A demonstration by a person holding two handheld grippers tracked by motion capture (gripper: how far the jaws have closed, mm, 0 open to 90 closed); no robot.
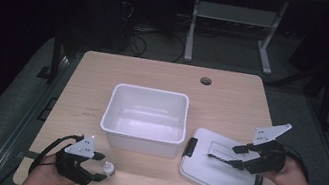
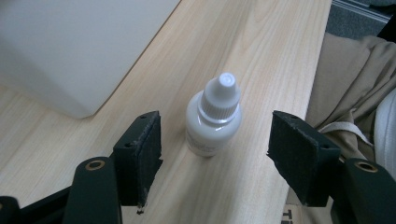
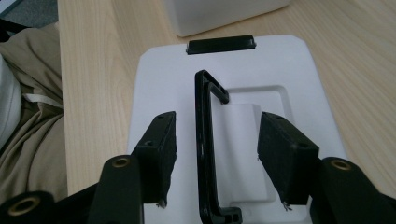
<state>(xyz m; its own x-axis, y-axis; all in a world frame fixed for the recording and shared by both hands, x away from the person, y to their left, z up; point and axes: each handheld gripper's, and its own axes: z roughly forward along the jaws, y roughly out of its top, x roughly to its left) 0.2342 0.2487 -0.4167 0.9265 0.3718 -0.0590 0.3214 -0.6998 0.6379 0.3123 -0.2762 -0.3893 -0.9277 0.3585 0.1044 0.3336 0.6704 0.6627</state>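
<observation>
Left gripper (image 2: 212,154) jaws apart astride small white plastic dropper bottle (image 2: 214,120); right gripper (image 3: 215,156) unclamped astride black lid handle (image 3: 205,149): centre before squeezing.

- The place looked like a lab or test room rather than a home.
- A pale wooden table with a round cable hole (image 1: 205,80) stood mid-frame on grey carpet.
- Loose black cables (image 1: 136,37) lay tangled on the floor at upper centre.
- A white metal desk frame (image 1: 233,18) stood at the top, with dark surroundings at both sides.
</observation>
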